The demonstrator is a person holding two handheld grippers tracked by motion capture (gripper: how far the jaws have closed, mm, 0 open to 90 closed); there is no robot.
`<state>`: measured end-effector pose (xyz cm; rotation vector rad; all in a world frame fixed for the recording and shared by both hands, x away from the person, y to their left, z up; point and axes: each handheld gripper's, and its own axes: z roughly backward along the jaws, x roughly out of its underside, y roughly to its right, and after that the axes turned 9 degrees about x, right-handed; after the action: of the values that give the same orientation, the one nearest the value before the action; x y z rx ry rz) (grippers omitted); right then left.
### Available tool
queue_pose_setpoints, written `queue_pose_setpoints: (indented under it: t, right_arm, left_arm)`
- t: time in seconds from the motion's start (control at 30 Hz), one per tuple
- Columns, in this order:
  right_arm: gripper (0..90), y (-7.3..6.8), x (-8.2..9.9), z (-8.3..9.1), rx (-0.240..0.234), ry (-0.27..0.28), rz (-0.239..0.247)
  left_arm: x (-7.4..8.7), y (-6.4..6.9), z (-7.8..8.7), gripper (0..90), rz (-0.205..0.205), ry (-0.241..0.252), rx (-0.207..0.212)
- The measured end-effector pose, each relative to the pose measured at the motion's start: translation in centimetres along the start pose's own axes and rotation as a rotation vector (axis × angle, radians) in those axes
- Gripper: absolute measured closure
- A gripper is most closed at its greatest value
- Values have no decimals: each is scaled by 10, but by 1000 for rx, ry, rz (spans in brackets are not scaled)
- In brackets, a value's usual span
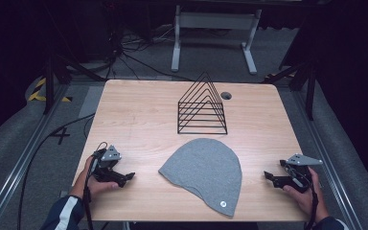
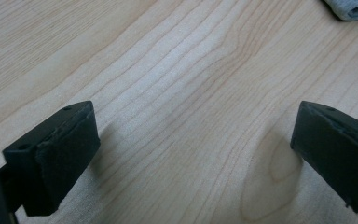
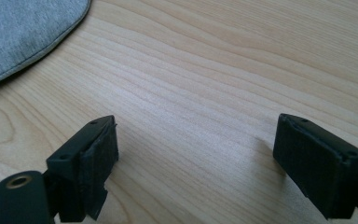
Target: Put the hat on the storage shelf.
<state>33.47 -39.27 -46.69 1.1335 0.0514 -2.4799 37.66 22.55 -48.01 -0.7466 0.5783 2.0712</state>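
Note:
A grey knit beanie (image 1: 207, 172) lies flat on the wooden table (image 1: 139, 120), near the front middle, with a small round button at its lower right edge. Behind it stands a black wire rack (image 1: 202, 106) shaped like a row of triangles. My left gripper (image 1: 127, 178) rests low on the table at the front left, open, jaws pointing toward the beanie. The left gripper view has bare wood between its jaws (image 2: 193, 154) and a corner of the beanie (image 2: 352, 9) at top right. My right gripper (image 1: 270, 178) sits at the front right, open. Its own view (image 3: 196, 168) shows the beanie (image 3: 23, 32) at upper left.
A round cable hole (image 1: 226, 96) sits in the table behind the rack. Beyond the far edge, a white table frame (image 1: 215, 33) stands on the grey floor among black cables (image 1: 124, 52). Metal rails run along both sides of the table.

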Motion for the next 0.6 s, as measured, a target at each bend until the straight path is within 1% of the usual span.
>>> queue_pose_setpoints:
  t: [0.03,0.07,0.1,0.13,0.17,0.2,0.23,0.27,0.33,0.4,0.47,0.5,0.53,0.57,0.6]
  right_arm:
    - [139,0,0,0,4,0,-2]
    - [140,-1,0,0,6,-1,-3]
    - [141,-1,0,0,5,-3,-3]
    - [144,0,-2,0,5,-9,5]
    - [149,-1,-3,0,5,-22,1]
    - [157,-1,-6,0,8,-48,8]
    - [171,-1,-8,0,7,-56,11]
    - [201,-2,-10,0,2,-69,18]
    - [269,-8,-14,1,-30,-74,45]
    - [304,-14,-18,1,-56,-63,57]
    - [406,-25,-25,3,-81,-43,90]
    - [458,-34,-30,4,-107,-30,107]
    - [502,-41,-34,4,-132,-21,125]
    - [546,-50,-38,4,-156,-21,146]
    - [599,-57,-41,4,-164,-17,168]
  left_arm:
    - [-1,0,1,79,9,2,1]
    - [-3,0,1,141,-4,4,2]
    - [-5,0,1,176,7,-1,21]
    - [-7,0,0,174,1,-5,24]
    - [-10,1,-1,176,-2,-13,33]
    - [-12,1,-2,207,-6,-14,38]
    - [-15,2,-4,244,-14,-7,46]
    - [-18,2,-6,271,-10,-13,59]
    - [-23,3,-7,270,-18,-9,66]
    - [-30,4,-7,297,-22,25,79]
    - [-41,6,-10,321,-52,31,77]
    - [-47,7,-13,336,-59,35,83]
    - [-53,9,-16,352,-75,38,86]
    - [-57,11,-19,370,-96,37,86]
    - [-64,14,-24,395,-117,28,94]
